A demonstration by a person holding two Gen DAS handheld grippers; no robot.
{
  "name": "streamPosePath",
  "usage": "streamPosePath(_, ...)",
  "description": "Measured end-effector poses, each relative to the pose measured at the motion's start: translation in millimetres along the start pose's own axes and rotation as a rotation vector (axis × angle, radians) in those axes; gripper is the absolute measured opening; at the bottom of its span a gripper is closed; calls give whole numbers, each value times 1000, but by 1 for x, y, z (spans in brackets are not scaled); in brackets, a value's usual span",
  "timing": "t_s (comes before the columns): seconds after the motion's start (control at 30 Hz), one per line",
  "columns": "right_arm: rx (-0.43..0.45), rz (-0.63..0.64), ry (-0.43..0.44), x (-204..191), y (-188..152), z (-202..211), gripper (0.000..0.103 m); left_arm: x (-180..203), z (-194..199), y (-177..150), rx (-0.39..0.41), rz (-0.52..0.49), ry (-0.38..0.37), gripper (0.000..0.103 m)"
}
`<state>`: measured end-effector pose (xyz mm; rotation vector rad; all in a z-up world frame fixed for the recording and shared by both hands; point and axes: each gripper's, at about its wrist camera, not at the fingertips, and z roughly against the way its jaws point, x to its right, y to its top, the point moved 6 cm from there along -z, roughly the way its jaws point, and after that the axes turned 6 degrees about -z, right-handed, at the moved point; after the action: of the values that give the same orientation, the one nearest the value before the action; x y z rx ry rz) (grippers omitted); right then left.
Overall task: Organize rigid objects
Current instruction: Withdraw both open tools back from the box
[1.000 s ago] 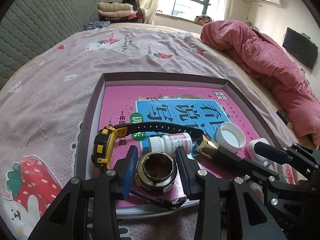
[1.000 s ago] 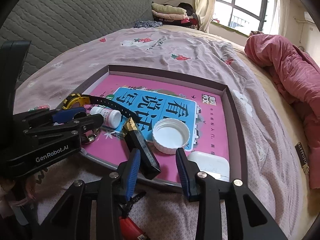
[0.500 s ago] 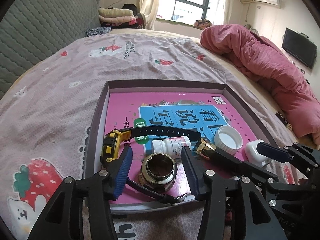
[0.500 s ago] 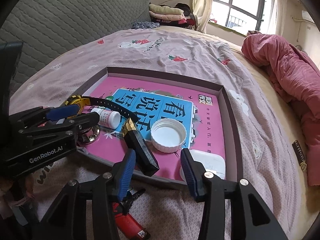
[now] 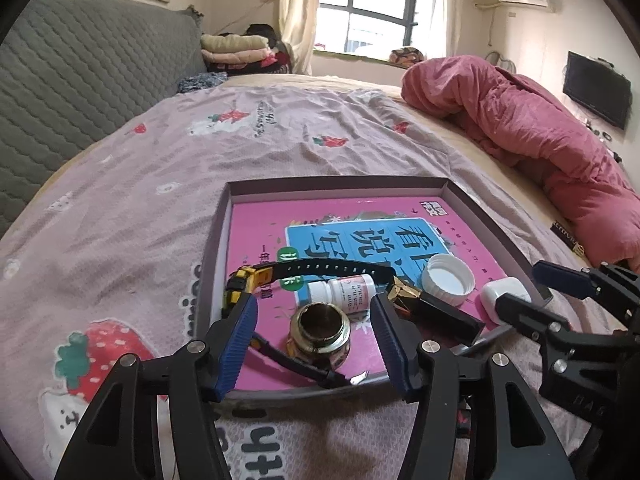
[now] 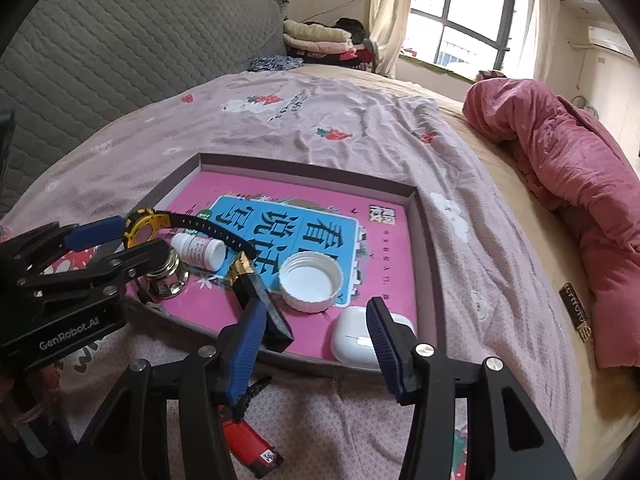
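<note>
A shallow grey tray lined with a pink book lies on the bed. In it are a brass fitting, a yellow-and-black watch, a small white pill bottle, a black-and-gold lipstick, a white cap and a white earbud case. My left gripper is open and empty, its fingers on either side of the brass fitting without touching. My right gripper is open and empty over the tray's near edge.
A red lighter lies on the sheet below the right gripper. A rolled pink quilt fills the right side of the bed. A grey quilted headboard stands at the left. Folded clothes lie at the far end.
Both grippers have drawn back from the tray and risen a little. The left gripper's jaws have opened wider around the brass fitting. The objects in the tray have not moved.
</note>
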<state>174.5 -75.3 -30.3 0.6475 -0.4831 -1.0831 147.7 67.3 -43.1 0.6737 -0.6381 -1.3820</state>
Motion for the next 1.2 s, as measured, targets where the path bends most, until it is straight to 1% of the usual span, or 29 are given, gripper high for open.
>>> streamPosePath(0.23, 18, -20, -11, 5, 4, 12, 52, 2, 19, -3, 1, 2, 20, 61)
streamPosePath(0.33, 36, -25, -11, 6, 6, 20, 52, 3, 28, -3, -8, 21, 56, 61)
streamPosePath(0.4, 40, -27, -11, 7, 6, 24, 52, 3, 33, -3, -7, 33, 55, 61)
streamPosePath(0.67, 77, -36, -15, 10, 10, 44, 52, 11, 56, 0, 9, 9, 76, 62)
streamPosePath(0.9, 95, -47, -15, 14, 9, 58, 52, 14, 75, -3, 12, -1, 78, 62)
streamPosePath(0.93, 100, -51, -13, 14, 10, 61, 52, 14, 77, -3, 15, -2, 80, 63)
streamPosePath(1.03, 112, -54, -12, 17, 10, 68, 52, 11, 84, -4, 21, 7, 85, 69)
streamPosePath(1.2, 133, -67, -15, 25, 11, 80, 52, 7, 95, -4, 30, 10, 96, 70)
